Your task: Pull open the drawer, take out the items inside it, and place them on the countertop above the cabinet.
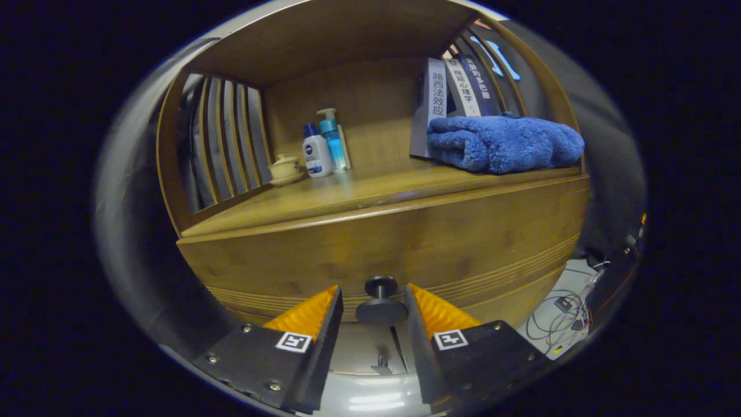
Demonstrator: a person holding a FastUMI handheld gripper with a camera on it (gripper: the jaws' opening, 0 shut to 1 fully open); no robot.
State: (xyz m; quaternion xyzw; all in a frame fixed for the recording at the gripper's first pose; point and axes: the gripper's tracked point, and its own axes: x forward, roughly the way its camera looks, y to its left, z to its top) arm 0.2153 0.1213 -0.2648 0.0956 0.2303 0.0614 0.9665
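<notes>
The wooden cabinet's drawer front [405,243] is closed, and its dark round knob [381,310] sticks out toward me. My gripper [372,288] is open with the knob between its fingers. The right finger [431,310] is at the knob's rim, and a narrow gap shows on the side of the left finger [310,315]. The countertop [347,200] above the drawer is a wooden shelf surface. The drawer's contents are hidden.
On the countertop lie a folded blue towel [503,142] at the right, upright books [457,92] behind it, two bottles [324,147] and a small lidded cup [285,168] at the back left. Slatted side walls enclose the shelf. Cables [564,315] trail on the floor at the right.
</notes>
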